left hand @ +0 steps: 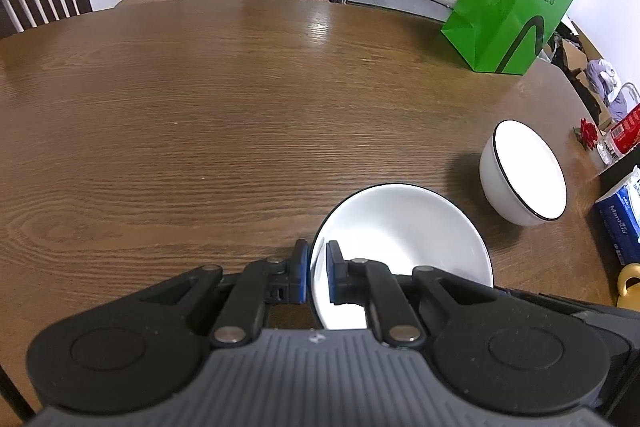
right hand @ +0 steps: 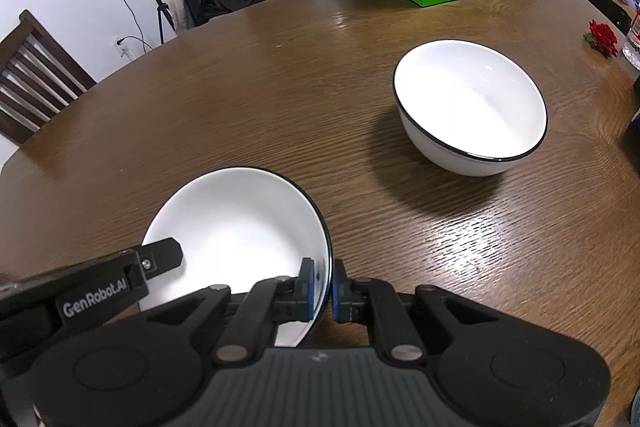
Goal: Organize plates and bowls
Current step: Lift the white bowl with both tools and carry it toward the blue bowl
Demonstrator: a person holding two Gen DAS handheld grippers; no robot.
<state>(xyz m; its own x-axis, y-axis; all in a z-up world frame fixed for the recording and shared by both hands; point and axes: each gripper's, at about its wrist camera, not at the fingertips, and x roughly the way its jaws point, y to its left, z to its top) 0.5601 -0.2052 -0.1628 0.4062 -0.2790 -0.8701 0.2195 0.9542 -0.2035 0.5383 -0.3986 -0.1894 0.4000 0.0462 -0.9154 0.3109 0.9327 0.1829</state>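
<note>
Both grippers' fingers [right hand: 306,283] pinching 1 bowl [right hand: 240,215] rim, opposite sides

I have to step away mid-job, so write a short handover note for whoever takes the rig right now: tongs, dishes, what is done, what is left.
Left tongs: shut on the left rim of the shallow white black-rimmed bowl.
Right tongs: shut on the same bowl's right rim.
Dishes: that bowl is held by both tongs over the near side of the brown wooden table. The deeper white black-rimmed bowl stands alone to the right, untouched.
Done: shallow bowl gripped.
Left: probably bring the two bowls together; no stack is formed yet.
</note>
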